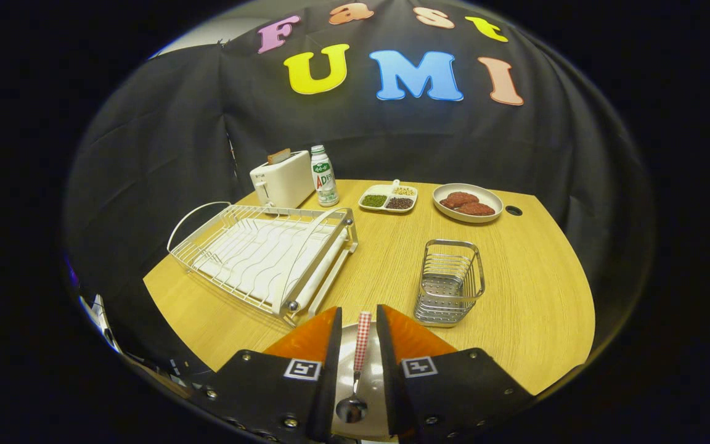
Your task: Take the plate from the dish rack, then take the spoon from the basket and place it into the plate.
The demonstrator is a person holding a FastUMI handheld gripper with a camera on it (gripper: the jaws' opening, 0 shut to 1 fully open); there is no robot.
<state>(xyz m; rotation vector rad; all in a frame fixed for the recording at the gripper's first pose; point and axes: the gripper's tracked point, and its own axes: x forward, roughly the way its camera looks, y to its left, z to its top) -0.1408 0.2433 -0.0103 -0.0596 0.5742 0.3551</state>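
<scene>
Wooden bench [515, 290], rounded at the front, black cloth wall behind.

Item: dish rack [262, 253], white wire, left of centre, no plate in it.

Item: basket [450, 280], metal wire, right of centre, just ahead of the claw's right finger; looks empty.

Item: plate [370, 382], pale, lying on the bench directly under the claw, seen through the gap between the fingers.

Item: spoon [355, 376], checked red-and-white handle pointing away toward the rack and basket, metal bowl nearest the claw's body. It lies lengthwise in the gap, over the plate.

Item: claw [359, 327], fingers partly apart, a narrow gap between them. Neither finger visibly presses on the spoon; whether the spoon hangs from a grip further back or already rests on the plate cannot be told.

Back row, well apart from the work: toaster [281, 179] with a slice in its slot, bottle [324, 176] just beside it, divided tray [389, 198] of beans, dish [467, 202] with two brown patties.

Judged stage: plate out of the rack, spoon out of the basket, placing near its end or just done.

Risks: if the spoon is still off the plate, letting go may make it bounce or roll off the rim. A finger catching the handle on withdrawal could drag the spoon out. Pulling away low could nudge the plate or clip the basket.
</scene>
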